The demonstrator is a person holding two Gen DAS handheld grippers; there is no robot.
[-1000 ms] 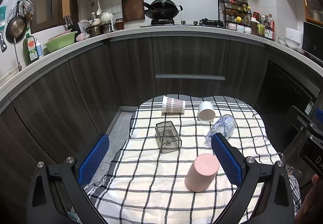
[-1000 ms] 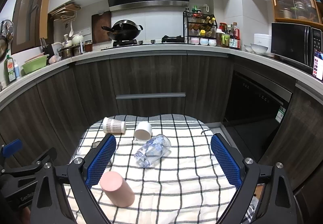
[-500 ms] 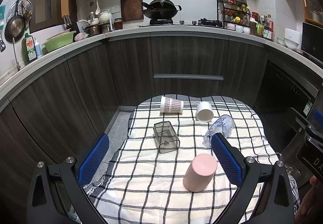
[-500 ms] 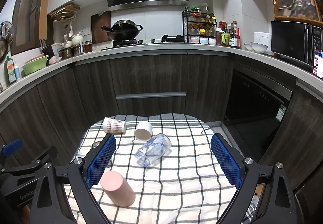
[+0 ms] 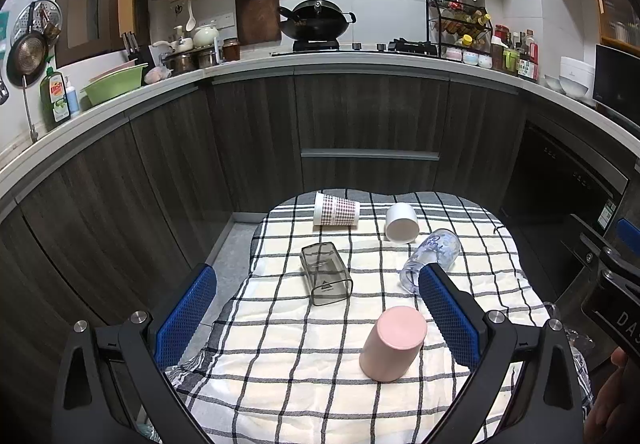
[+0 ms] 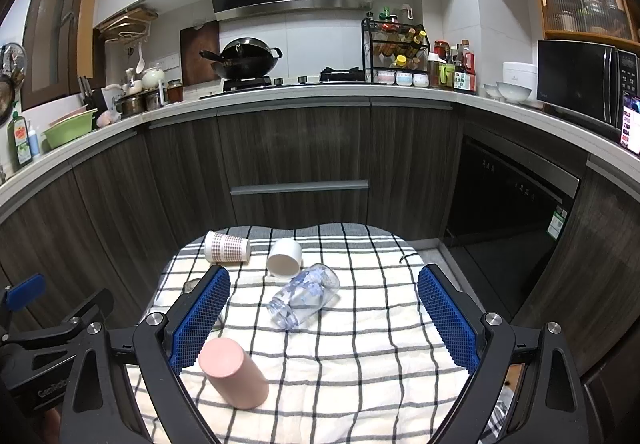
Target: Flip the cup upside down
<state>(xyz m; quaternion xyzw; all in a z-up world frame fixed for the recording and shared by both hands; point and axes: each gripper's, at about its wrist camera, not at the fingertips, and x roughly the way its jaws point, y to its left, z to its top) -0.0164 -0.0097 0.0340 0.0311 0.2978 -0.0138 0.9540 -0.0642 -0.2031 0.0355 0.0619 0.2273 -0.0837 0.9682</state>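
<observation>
Five cups on the checked cloth (image 5: 280,356) over the bench. Only the pink cup (image 5: 393,344) stands with base up, near side and right of centre in the left wrist view, so I judge that one done. The other four lie on their sides: grey square cup (image 5: 326,273) mid-cloth, clear printed cup (image 5: 432,254) to its right, white cup (image 5: 401,222) and patterned paper cup (image 5: 336,209) at the far edge.

Risks from here:
- Clear printed cup is round and on soft cloth. A one-sided touch likely rolls it toward the white cup just beyond it.
- Cloth is wrinkled and loose. A dragging finger could bunch it and tip the pink cup.
- Paper cup probably crushes under a hard squeeze.
- Left tongs' right finger (image 5: 448,316) sits close beside the pink cup in view, so a sideways move could knock it.
- Far cups lie close to the cloth's far edge. A push could send one off.

Pose: left tongs (image 5: 316,318) spread wide, nothing held, above the near side and aimed forward and down at the cloth. Right tongs (image 6: 322,320) likewise wide and unloaded, clear printed cup (image 6: 304,296) framed between the fingers but further out, no contact. Pink cup (image 6: 234,374) sits by its left finger.
</observation>
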